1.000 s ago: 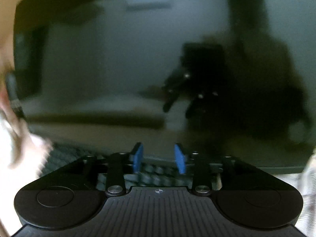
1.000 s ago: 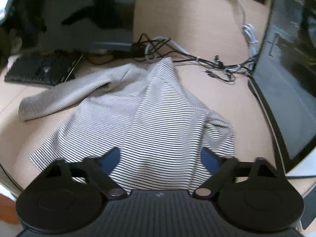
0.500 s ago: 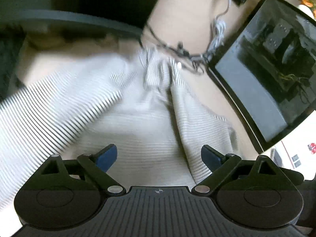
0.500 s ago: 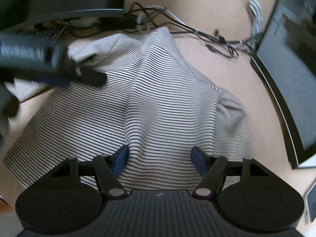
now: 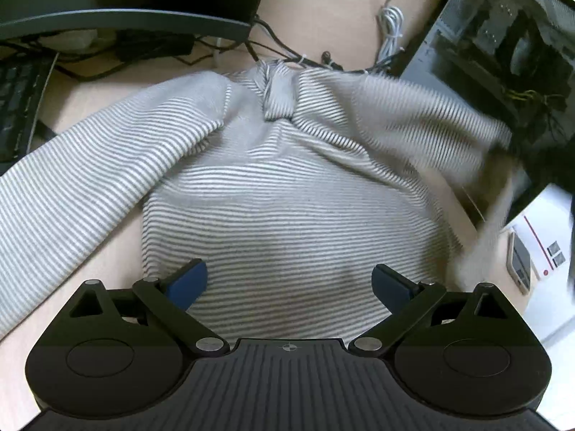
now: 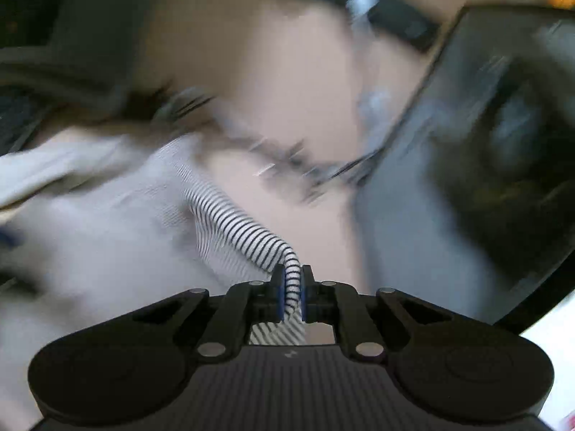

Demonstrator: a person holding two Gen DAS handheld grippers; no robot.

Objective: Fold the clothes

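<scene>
Striped long-sleeved shirt (image 5: 287, 194) spread on tan desk (image 5: 341, 18), left gripper (image 5: 289, 282) fingers wide apart above its hem, only right wrist view shows right gripper (image 6: 290, 289) clamped on a shirt fold, surroundings smeared, keyboard (image 5: 18, 107) cut off at 9 o'clock.

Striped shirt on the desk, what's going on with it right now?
A person is folding the striped shirt on the desk with two hand-held grippers. The right hand-held gripper is shut on a bunched bit of the shirt; that view is motion-blurred. The left hand-held gripper is open over the shirt's body, gripping nothing. The shirt is spread out, sleeves out to the sides, no fold visible.
</scene>
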